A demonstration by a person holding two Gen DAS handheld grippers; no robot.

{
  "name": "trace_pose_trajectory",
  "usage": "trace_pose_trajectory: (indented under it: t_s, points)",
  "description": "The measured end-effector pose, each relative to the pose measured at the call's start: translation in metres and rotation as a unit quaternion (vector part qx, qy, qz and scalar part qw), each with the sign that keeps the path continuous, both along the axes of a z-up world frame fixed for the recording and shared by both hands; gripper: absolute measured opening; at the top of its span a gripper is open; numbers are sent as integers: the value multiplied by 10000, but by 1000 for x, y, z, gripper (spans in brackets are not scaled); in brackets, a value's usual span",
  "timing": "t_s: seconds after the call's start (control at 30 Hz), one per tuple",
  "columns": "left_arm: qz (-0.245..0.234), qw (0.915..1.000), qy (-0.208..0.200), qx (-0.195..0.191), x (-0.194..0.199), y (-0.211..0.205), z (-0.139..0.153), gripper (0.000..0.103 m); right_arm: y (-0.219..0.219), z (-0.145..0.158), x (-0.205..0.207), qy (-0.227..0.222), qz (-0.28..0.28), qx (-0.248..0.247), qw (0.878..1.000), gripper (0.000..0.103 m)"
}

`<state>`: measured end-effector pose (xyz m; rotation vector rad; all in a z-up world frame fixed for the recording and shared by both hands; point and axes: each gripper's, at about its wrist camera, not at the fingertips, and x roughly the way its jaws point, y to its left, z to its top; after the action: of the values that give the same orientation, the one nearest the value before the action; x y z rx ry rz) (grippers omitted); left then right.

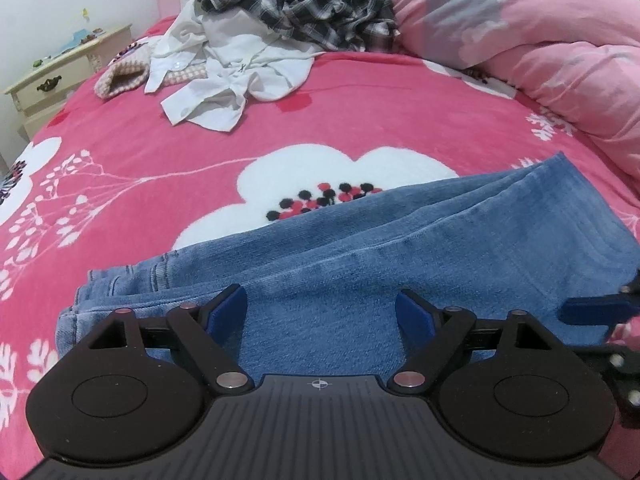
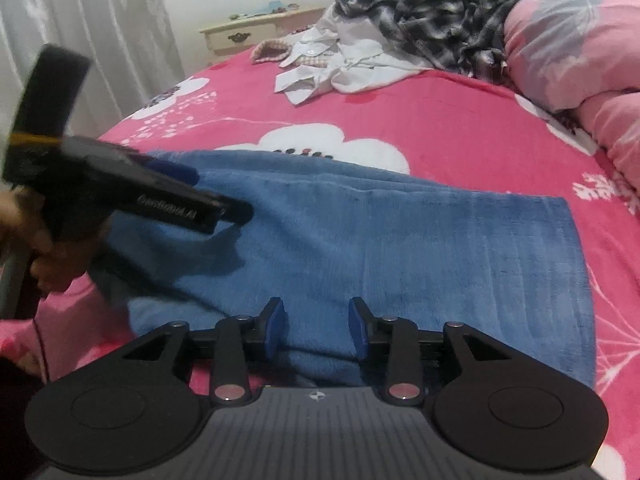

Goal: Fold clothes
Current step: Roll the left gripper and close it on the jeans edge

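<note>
Folded blue jeans [image 1: 360,248] lie flat across the near part of the pink flowered blanket [image 1: 200,140], waistband to the left. My left gripper [image 1: 322,312] hovers over them, jaws wide apart, nothing between the pads. In the right wrist view the jeans [image 2: 360,232] spread out ahead, and my right gripper [image 2: 318,324] sits just above their near edge, jaws partly apart, with the pads clear of the cloth. A hand [image 2: 44,240] holds the left gripper [image 2: 212,192] over the jeans' left end. One blue pad of the right gripper [image 1: 592,312] shows at the left wrist view's right edge.
A heap of clothes lies at the far end of the bed: a white shirt [image 1: 224,80], a black-and-white plaid shirt [image 1: 300,4] and a pink checked piece [image 1: 120,76]. A bunched pink duvet [image 1: 540,40] fills the right side. A cream nightstand [image 1: 60,76] stands beyond the bed's left edge, by a curtain [image 2: 100,20].
</note>
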<state>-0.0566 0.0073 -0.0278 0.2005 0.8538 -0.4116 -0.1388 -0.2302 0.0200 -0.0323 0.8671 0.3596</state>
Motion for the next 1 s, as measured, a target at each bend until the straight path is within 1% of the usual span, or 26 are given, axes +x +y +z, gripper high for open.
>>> trace_pose_trajectory:
  t_s: [0.17, 0.27, 0.37, 0.47, 0.5, 0.63, 0.77, 0.87, 0.93, 1.0]
  points:
    - [47, 10000, 32, -11, 0, 1, 3, 84, 0, 7, -15, -57, 338, -92, 9994, 41]
    - [225, 9997, 44, -126, 0, 7, 9, 84, -1, 16, -21, -282, 390, -7, 9988, 41]
    - [466, 9982, -55, -370, -2, 22, 22, 85, -3, 24, -18, -523, 250, 144, 9982, 41]
    - [652, 9958, -154, -622, -9, 44, 39, 87, -4, 26, -11, -668, 133, 199, 9975, 41]
    - [711, 9949, -176, -691, -12, 52, 44, 88, -3, 26, -8, -701, 91, 211, 9973, 41]
    - [987, 9911, -141, -885, -26, 84, 56, 90, -1, 24, 4, -769, -13, 266, 9967, 41]
    - [1245, 9886, -41, -842, -41, 111, 56, 91, 6, 18, 14, -774, -2, 324, 9965, 41]
    - [1306, 9880, -28, -824, -48, 125, 53, 95, 11, 13, 22, -703, 31, 349, 9969, 41]
    - [1298, 9873, 100, -910, -45, 131, 49, 95, 16, 11, 26, -665, 51, 339, 9972, 41]
    - [1224, 9863, 270, -1075, -37, 134, 42, 96, 18, 9, 29, -654, 39, 325, 9973, 41]
